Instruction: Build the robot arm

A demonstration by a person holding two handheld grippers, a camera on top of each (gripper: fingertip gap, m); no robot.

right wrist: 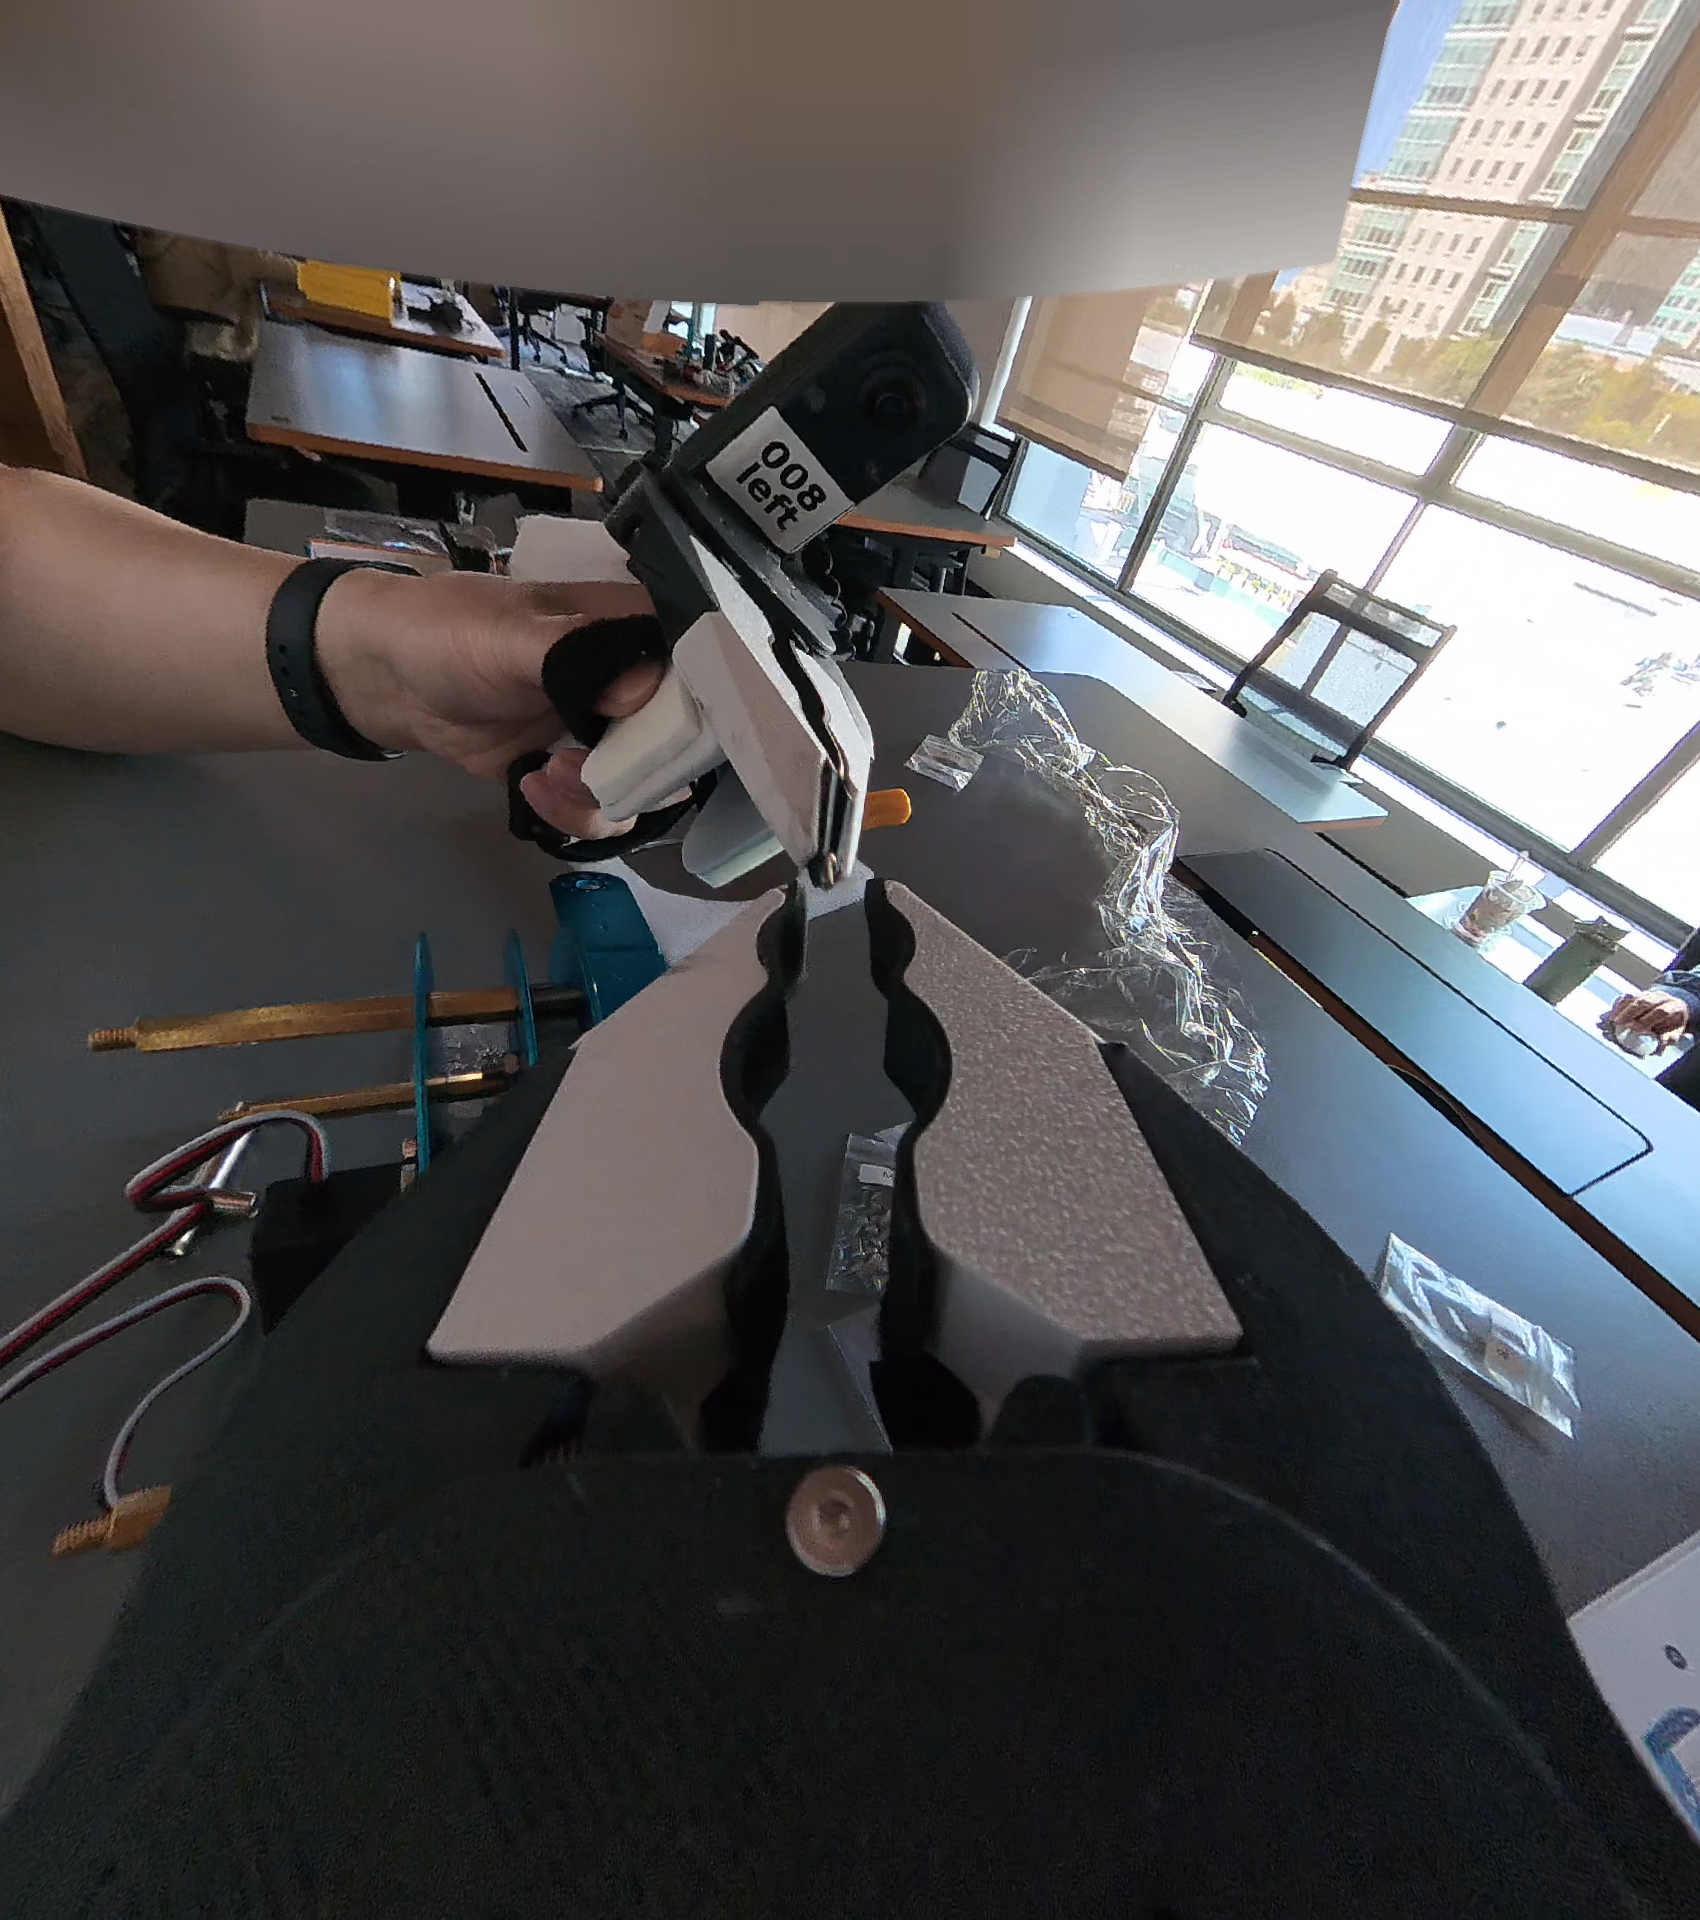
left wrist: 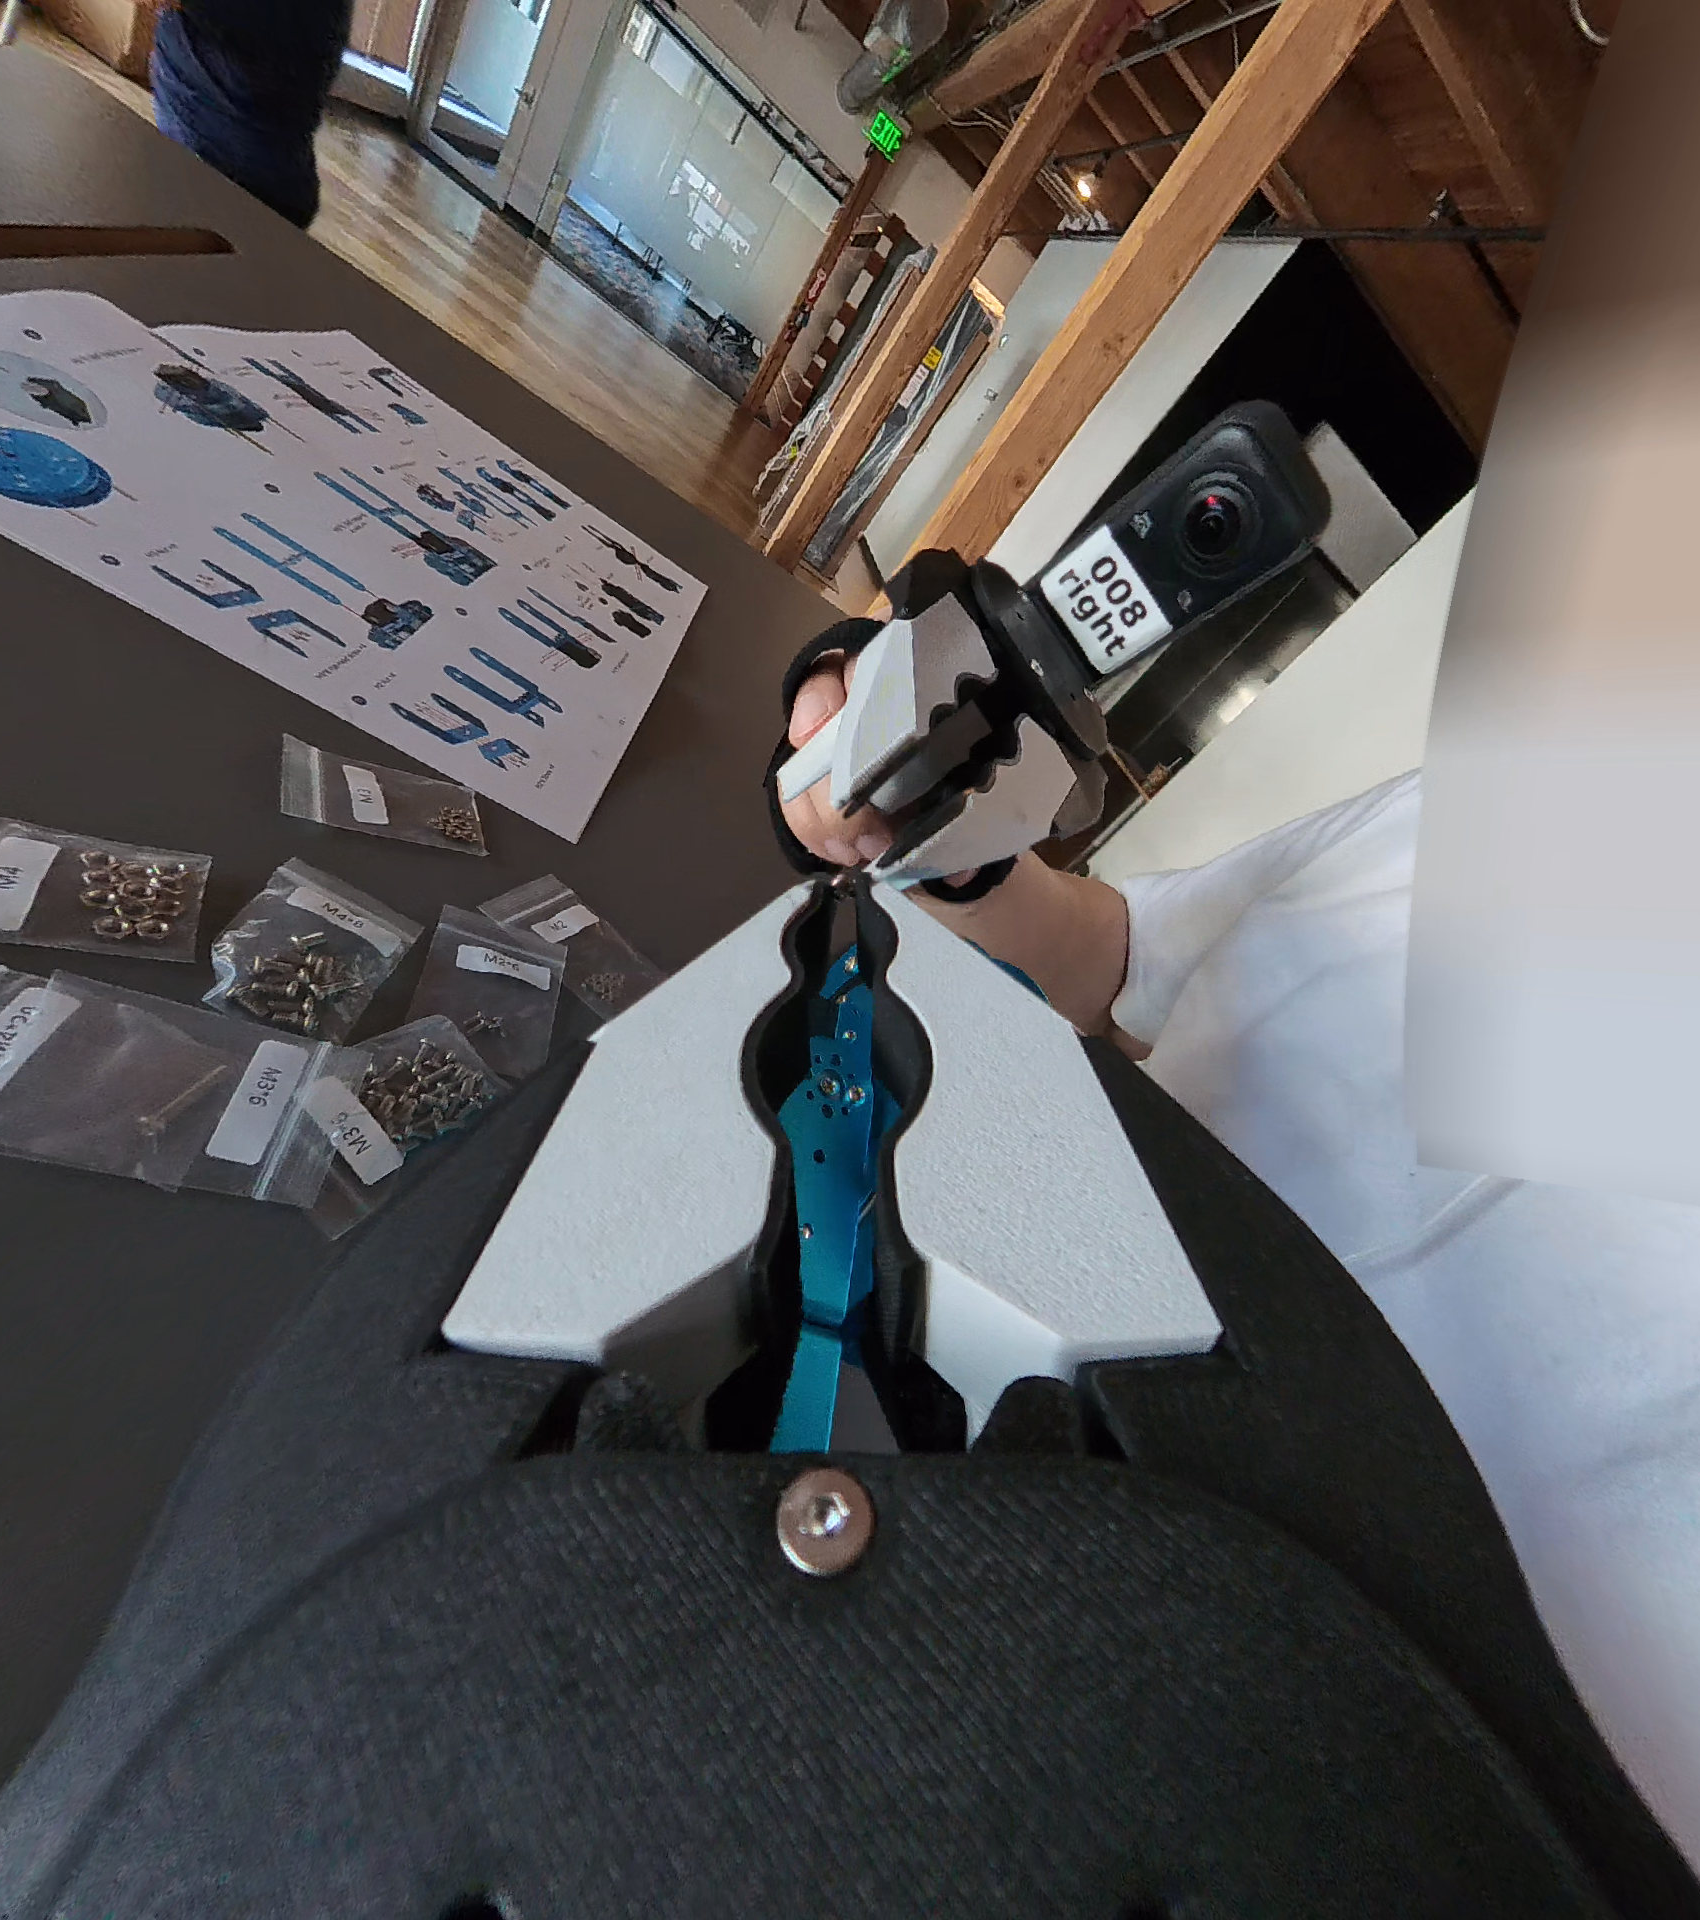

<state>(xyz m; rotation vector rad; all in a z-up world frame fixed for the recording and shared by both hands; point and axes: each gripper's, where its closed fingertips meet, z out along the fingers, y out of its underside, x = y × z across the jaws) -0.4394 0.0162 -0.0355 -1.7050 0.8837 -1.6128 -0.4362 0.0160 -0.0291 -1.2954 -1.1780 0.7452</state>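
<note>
My left gripper (left wrist: 841, 891) is shut, its tips pinching a small metal fastener (left wrist: 841, 881). Through the gap between its fingers I see a blue perforated metal bracket (left wrist: 825, 1122) below. In the right wrist view the left gripper (right wrist: 830, 868) points down, its tip just above the gap between my right gripper's (right wrist: 838, 900) fingertips. The right gripper is open and empty, and faces the left one tip to tip in the left wrist view (left wrist: 872, 831). A blue assembly with brass standoffs (right wrist: 472, 1023) lies on the dark table (right wrist: 150, 862) to the left.
Several small labelled bags of screws and nuts (left wrist: 139, 894) and a printed parts sheet (left wrist: 306, 520) lie on the table. Crumpled clear plastic (right wrist: 1116, 862), a servo cable (right wrist: 98, 1320), a small screw bag (right wrist: 861, 1216) and another bag (right wrist: 1480, 1340) lie nearby. A person sits at far right. The tips of both grippers are at nearly the same place.
</note>
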